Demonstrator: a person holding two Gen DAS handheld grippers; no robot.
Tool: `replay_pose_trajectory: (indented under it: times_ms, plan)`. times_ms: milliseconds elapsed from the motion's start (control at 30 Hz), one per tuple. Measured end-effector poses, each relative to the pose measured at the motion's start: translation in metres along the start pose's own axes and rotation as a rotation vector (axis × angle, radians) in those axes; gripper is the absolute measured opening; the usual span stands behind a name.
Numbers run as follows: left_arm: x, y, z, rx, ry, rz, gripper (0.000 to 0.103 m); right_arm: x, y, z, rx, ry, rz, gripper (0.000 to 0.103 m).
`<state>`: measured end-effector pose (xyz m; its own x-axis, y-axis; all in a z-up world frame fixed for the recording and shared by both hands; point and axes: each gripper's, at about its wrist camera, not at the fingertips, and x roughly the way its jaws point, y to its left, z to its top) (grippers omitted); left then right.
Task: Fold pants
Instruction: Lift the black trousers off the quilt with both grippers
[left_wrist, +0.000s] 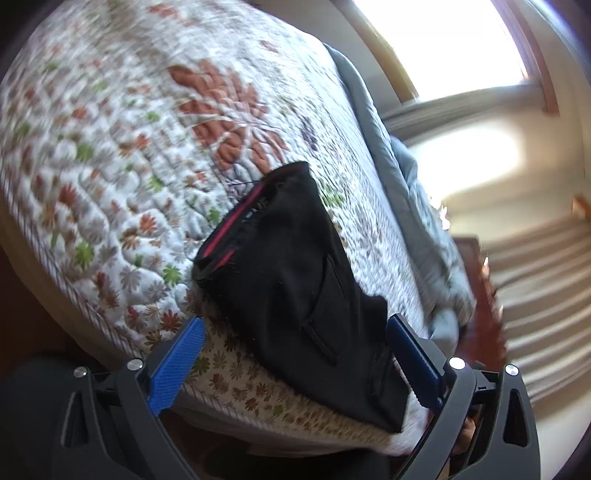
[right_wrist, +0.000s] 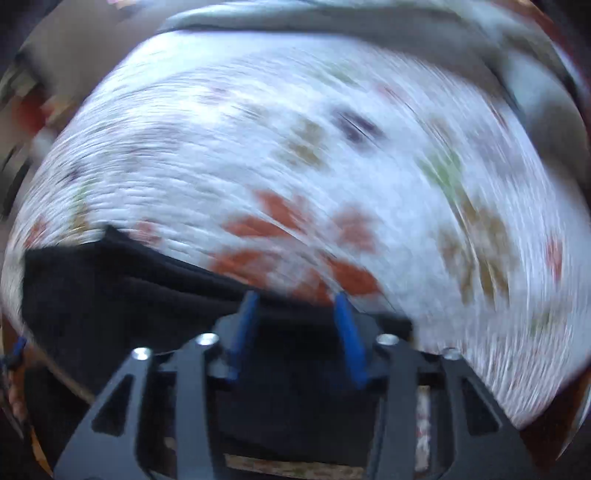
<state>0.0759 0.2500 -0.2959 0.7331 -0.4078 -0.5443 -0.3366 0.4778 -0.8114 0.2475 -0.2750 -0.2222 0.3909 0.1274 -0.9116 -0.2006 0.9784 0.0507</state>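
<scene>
In the left wrist view, your left gripper (left_wrist: 295, 354) is holding its fingers (left_wrist: 177, 365) wide apart with nothing gripped; the black pants (left_wrist: 295, 266) are lying folded on the floral quilt (left_wrist: 110, 147) at centre frame. In the blurred right wrist view, your right gripper (right_wrist: 297, 325) is standing partly open over the pants (right_wrist: 110, 295), lower left, gripping nothing.
</scene>
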Motion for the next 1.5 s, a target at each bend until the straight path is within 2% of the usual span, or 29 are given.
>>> replay_pose_trajectory:
  times_ms: [33,67,133,167,233,300,400,433,533,667,800,867,1033,1067,1100,1133,1200,1333,1500]
  plan:
    - [0.001,0.002,0.000,-0.014,-0.004,-0.005,0.099,-0.006,0.023,0.015,-0.073,-0.013,0.052,0.064]
    - [0.004,0.003,0.000,-0.017,-0.008,-0.005,0.099,-0.011,0.061,0.034,-0.187,-0.005,0.159,0.073]
    - [0.010,-0.001,-0.001,0.019,-0.004,0.024,0.099,-0.010,0.108,0.055,-0.326,0.034,0.315,0.080]
    - [0.011,-0.002,-0.003,0.034,-0.005,0.039,0.099,-0.005,0.149,0.069,-0.424,0.079,0.428,0.084]
    - [0.018,-0.003,-0.006,0.042,0.003,0.054,0.099,0.007,0.210,0.085,-0.551,0.169,0.548,0.090]
    - [0.021,-0.002,-0.008,0.044,-0.006,0.065,0.099,0.028,0.260,0.104,-0.668,0.260,0.618,0.091]
    - [0.027,0.004,-0.010,0.023,-0.011,0.049,0.099,0.063,0.329,0.127,-0.800,0.381,0.656,0.092]
    - [0.029,0.006,-0.012,0.015,-0.015,0.042,0.099,0.082,0.354,0.135,-0.841,0.455,0.674,0.092]
    - [0.030,0.013,-0.015,-0.001,-0.035,0.023,0.099,0.123,0.402,0.142,-0.917,0.606,0.693,0.092]
    - [0.029,0.017,-0.015,-0.011,-0.039,0.000,0.099,0.150,0.443,0.127,-1.016,0.736,0.749,0.092]
    - [0.028,0.026,-0.012,-0.044,-0.024,-0.025,0.099,0.170,0.470,0.110,-1.093,0.858,0.822,0.092]
    - [0.026,0.031,-0.012,-0.053,-0.022,-0.039,0.099,0.180,0.477,0.102,-1.139,0.918,0.822,0.093]
    - [0.021,0.041,-0.011,-0.086,-0.029,-0.080,0.099,0.192,0.483,0.105,-1.124,0.989,0.888,0.094]
    - [0.021,0.040,-0.009,-0.088,-0.025,-0.075,0.099,0.194,0.483,0.107,-1.119,0.998,0.900,0.091]
    - [0.021,0.038,-0.008,-0.080,-0.021,-0.069,0.099,0.193,0.481,0.109,-1.106,1.018,0.925,0.075]
    - [0.020,0.035,-0.006,-0.063,-0.023,-0.072,0.099,0.194,0.481,0.111,-1.096,1.027,0.943,0.069]
    - [0.019,0.029,-0.003,-0.018,-0.029,-0.076,0.099,0.194,0.475,0.119,-1.078,1.022,0.977,0.051]
    - [0.020,0.026,0.005,0.004,-0.041,-0.076,0.099,0.191,0.464,0.132,-1.046,1.026,1.018,0.052]
    - [0.029,0.029,0.017,0.002,-0.055,-0.072,0.099,0.212,0.459,0.139,-1.026,1.030,0.961,0.062]
